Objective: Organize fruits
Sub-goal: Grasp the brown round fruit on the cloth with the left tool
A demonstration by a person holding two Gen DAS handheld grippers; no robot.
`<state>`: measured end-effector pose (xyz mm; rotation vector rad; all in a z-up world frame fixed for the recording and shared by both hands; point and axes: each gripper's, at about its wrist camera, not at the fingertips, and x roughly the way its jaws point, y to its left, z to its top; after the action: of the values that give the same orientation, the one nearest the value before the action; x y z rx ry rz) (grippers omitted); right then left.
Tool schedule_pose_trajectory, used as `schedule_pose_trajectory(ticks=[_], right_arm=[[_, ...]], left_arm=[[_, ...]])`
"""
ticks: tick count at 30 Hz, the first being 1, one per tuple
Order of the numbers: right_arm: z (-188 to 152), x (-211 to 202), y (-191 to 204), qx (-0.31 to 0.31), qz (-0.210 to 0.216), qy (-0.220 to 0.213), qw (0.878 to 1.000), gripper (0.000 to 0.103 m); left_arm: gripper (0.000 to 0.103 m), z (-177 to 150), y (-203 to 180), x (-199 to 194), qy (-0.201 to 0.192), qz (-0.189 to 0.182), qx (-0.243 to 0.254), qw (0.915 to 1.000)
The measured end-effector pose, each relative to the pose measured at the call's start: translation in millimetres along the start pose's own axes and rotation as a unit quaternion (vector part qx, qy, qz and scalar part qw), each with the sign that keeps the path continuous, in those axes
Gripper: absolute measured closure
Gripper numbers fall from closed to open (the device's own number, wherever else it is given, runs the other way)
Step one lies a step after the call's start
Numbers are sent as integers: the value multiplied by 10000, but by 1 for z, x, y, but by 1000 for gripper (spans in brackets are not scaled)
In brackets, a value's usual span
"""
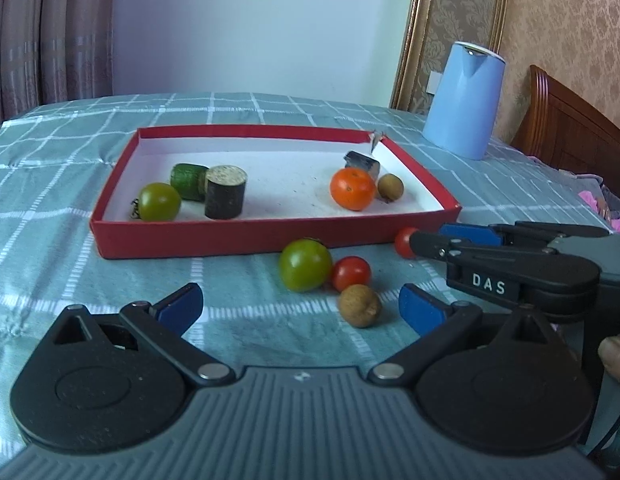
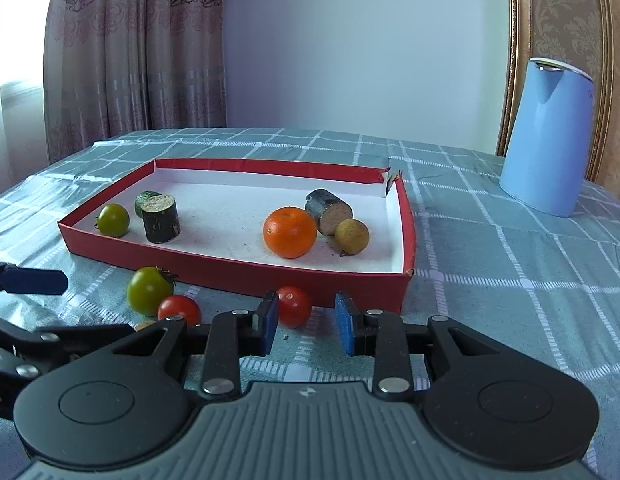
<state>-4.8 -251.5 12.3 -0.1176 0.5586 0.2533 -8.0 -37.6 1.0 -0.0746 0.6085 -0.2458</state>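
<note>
A red tray (image 1: 238, 236) (image 2: 230, 268) holds a green tomato (image 1: 159, 201), two dark cucumber pieces (image 1: 225, 192), an orange (image 1: 352, 189) (image 2: 290, 232), a third cut piece (image 2: 329, 211) and a longan (image 1: 390, 187) (image 2: 351, 236). In front of it on the cloth lie a green tomato (image 1: 305, 265) (image 2: 149, 290), two red cherry tomatoes (image 1: 351, 273) (image 2: 294, 305) and a brown longan (image 1: 359, 305). My left gripper (image 1: 300, 304) is open, just short of the loose fruits. My right gripper (image 2: 306, 326) is open, its pads either side of, and just short of, the right cherry tomato (image 1: 404, 242).
A blue kettle (image 1: 464, 100) (image 2: 548, 136) stands at the back right of the checked tablecloth (image 2: 510, 280). A wooden headboard (image 1: 570, 132) and pink cloth lie to the right. Curtains hang behind on the left.
</note>
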Motion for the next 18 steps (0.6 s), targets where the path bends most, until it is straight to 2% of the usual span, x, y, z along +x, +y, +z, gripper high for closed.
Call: schedule_pose_trajectory(ticks=[9,11,15,18], right_arm=[[-1,0,-2,44,22,12,10000,72],[-1,0,-2,70,11,8,10000,72],[-1,0,-3,95,23,16,10000,72],[-1,0,-3,92,24,19,10000,72]], left_arm=[[3,0,-2,12,273,16,-232,9994],[11,-1,-2,10,241,96,-231,9994],[20,-4,-11,11,237,217,112,9994],[35,-7,-24,12,177,290,469,9983]])
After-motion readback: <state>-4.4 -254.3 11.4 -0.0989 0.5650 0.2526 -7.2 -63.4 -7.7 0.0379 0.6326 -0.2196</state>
